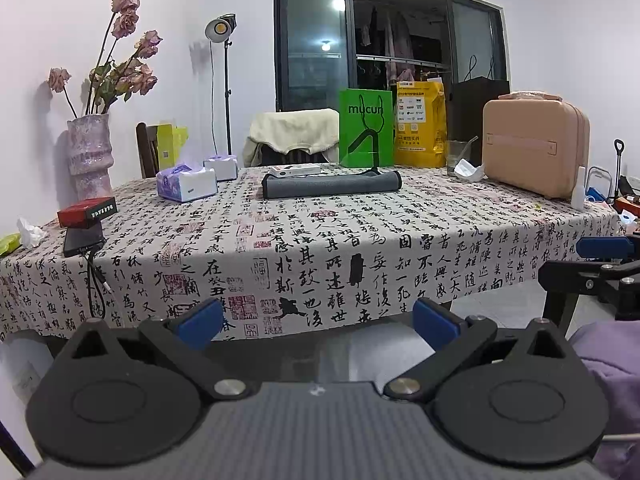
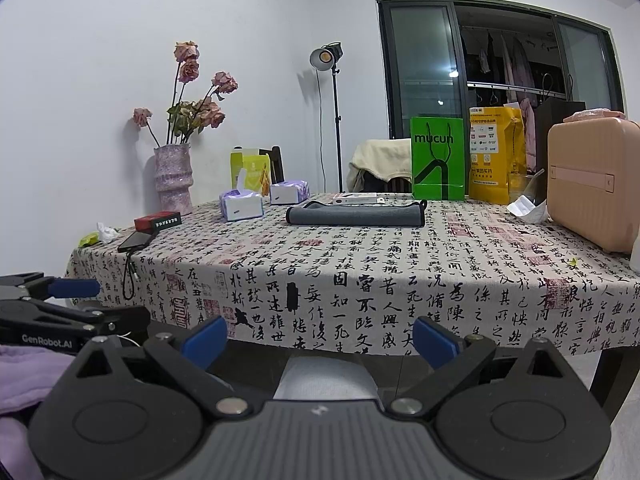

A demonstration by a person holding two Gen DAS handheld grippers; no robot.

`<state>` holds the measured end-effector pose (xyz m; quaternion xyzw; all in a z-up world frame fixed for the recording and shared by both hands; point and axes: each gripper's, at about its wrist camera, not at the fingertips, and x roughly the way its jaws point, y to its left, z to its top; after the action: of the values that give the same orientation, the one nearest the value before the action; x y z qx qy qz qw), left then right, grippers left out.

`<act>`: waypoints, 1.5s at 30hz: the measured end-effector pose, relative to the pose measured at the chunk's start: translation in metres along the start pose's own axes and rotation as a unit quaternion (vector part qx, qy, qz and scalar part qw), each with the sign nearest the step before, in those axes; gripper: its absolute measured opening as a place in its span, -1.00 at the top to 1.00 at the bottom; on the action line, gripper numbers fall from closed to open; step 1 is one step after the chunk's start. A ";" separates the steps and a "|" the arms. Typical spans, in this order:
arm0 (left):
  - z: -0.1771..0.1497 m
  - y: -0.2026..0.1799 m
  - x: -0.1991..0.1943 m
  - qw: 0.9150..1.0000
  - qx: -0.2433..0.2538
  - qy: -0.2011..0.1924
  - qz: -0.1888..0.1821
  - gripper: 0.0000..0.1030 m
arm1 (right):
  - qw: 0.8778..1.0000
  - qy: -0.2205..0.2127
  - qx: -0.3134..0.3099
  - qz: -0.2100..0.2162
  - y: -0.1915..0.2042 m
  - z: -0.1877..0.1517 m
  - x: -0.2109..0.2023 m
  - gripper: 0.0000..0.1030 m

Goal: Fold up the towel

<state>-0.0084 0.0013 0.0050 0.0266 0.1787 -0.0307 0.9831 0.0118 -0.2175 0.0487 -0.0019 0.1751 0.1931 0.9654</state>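
Grey and soft-looking, the towel (image 1: 331, 185) is lying on the far half of the desk (image 1: 360, 248), in front of the green paper bag (image 1: 365, 133) and well apart from both tools. It appears already doubled into a long, low band, with its long axis running left to right across the desk and a rounded fold facing the near edge. I judge it is light, limp cloth that will sag and drape once lifted, so pinching the two end corners, one per tool, looks the safest hold. Going left to right, the left hand-held gripper (image 1: 316, 320) is hanging off the desk's near edge with its blue pads spread wide and nothing between them. The right hand-held gripper (image 2: 318, 334) is doing likewise, gaping and empty, just beside its partner.
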 end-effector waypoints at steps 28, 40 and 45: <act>0.001 -0.001 0.000 1.000 0.001 -0.001 0.001 -1.00 | 1.000 0.003 0.002 0.002 -0.001 0.002 0.002 -0.96; 0.002 -0.001 -0.001 1.000 0.001 -0.002 0.002 -1.00 | 1.000 0.003 0.002 0.002 -0.001 0.000 0.003 -0.96; 0.006 -0.001 -0.002 1.000 0.004 -0.008 0.005 -1.00 | 1.000 -0.001 0.000 0.000 -0.001 0.000 0.003 -0.96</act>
<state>-0.0078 0.0002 0.0114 0.0311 0.1707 -0.0271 0.9845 0.0142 -0.2174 0.0473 -0.0013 0.1743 0.1933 0.9655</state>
